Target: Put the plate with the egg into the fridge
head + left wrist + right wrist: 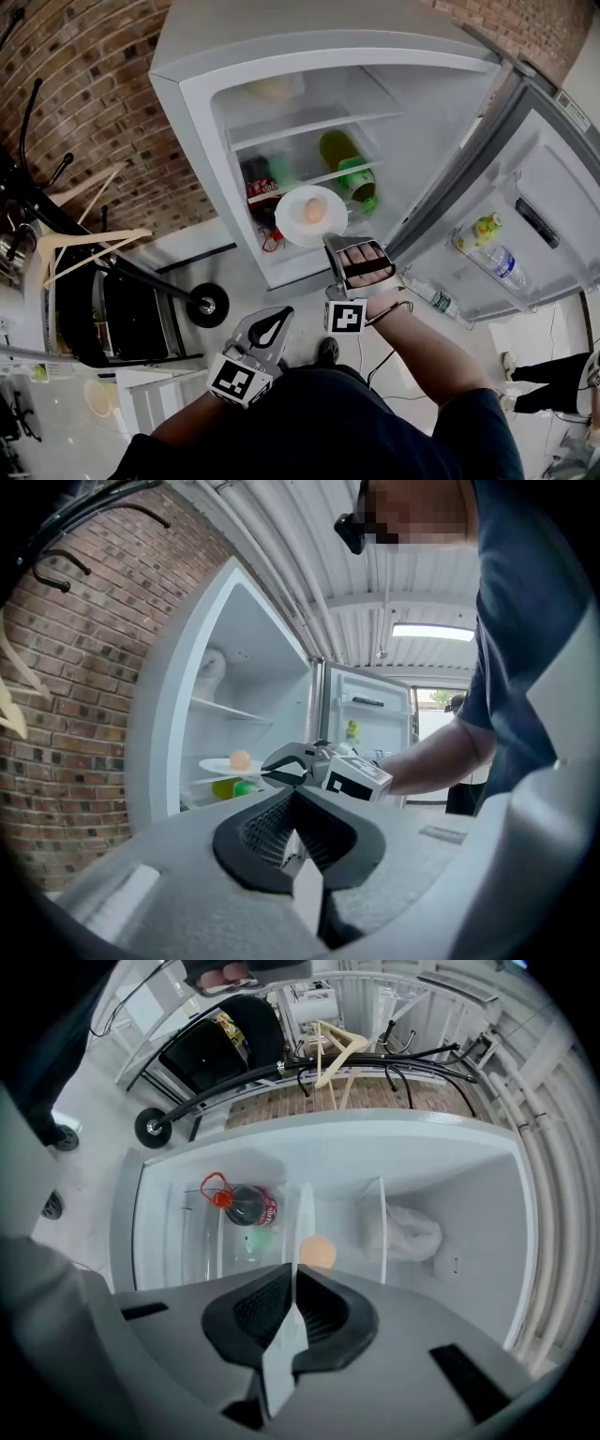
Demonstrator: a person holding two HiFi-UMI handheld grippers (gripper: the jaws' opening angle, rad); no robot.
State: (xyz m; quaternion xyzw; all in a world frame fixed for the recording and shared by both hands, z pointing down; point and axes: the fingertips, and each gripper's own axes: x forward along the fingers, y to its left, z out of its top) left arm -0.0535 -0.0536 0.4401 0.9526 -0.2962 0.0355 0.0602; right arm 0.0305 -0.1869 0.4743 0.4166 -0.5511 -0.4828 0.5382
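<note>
A white plate [298,228] with a tan egg [313,212] on it hangs at the mouth of the open fridge [197,103], in front of the lower shelves. My right gripper [330,240] is shut on the plate's near rim. In the right gripper view the plate [306,1206] shows edge-on between the right gripper's [292,1271] jaws, with the egg [319,1252] just beyond them. My left gripper [284,314] hangs low by my body, shut and holding nothing. The left gripper view shows its shut tips [295,794], and beyond them the plate [217,766], egg [240,758] and right gripper [274,766].
Inside the fridge stand a dark cola bottle [260,192] with a red cap and a green bottle [349,171]. A pale bag [408,1227] lies on an upper shelf. The open door [525,216] at right holds bottles [489,251]. A black wheeled cart [208,304] is at left.
</note>
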